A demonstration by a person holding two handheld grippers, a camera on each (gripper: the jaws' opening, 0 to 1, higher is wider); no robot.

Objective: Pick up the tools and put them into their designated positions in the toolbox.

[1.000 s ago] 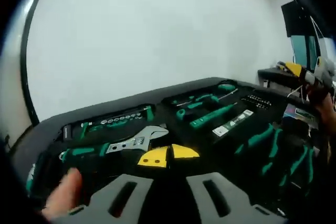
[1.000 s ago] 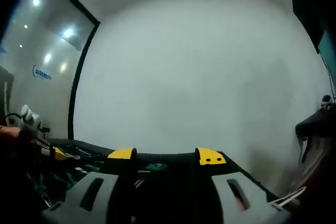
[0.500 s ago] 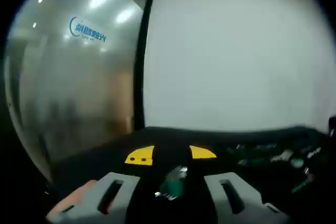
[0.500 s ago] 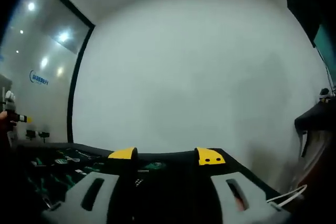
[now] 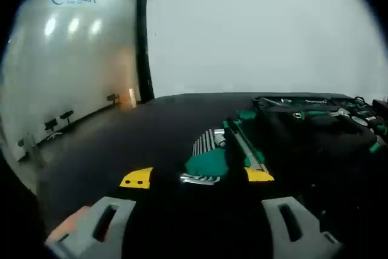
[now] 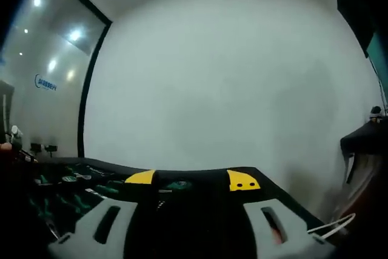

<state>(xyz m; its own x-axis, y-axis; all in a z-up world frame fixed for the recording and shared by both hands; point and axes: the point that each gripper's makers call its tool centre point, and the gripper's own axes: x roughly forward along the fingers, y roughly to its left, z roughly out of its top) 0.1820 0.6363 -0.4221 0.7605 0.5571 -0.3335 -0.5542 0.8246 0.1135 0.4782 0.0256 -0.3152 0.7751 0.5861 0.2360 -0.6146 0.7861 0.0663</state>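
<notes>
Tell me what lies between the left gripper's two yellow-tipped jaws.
In the left gripper view, a green holder of hex keys lies on the black surface between the open jaws of the left gripper, untouched.

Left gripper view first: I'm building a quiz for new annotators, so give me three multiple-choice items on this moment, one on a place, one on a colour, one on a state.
1. Where does the hex key set lie in the left gripper view?
A. on the black surface ahead of the left gripper
B. clamped in the right gripper
C. on the white wall

2. What colour are both grippers' jaw tips?
A. red
B. yellow
C. blue

3. How do the left gripper's jaws stand?
A. shut on a wrench
B. shut with nothing between
C. open, holding nothing

Key: 1 A, the set rests on the dark surface between and beyond the jaws. 2 B, yellow pads show in each view. 3 C, a wide gap separates the tips.
</notes>
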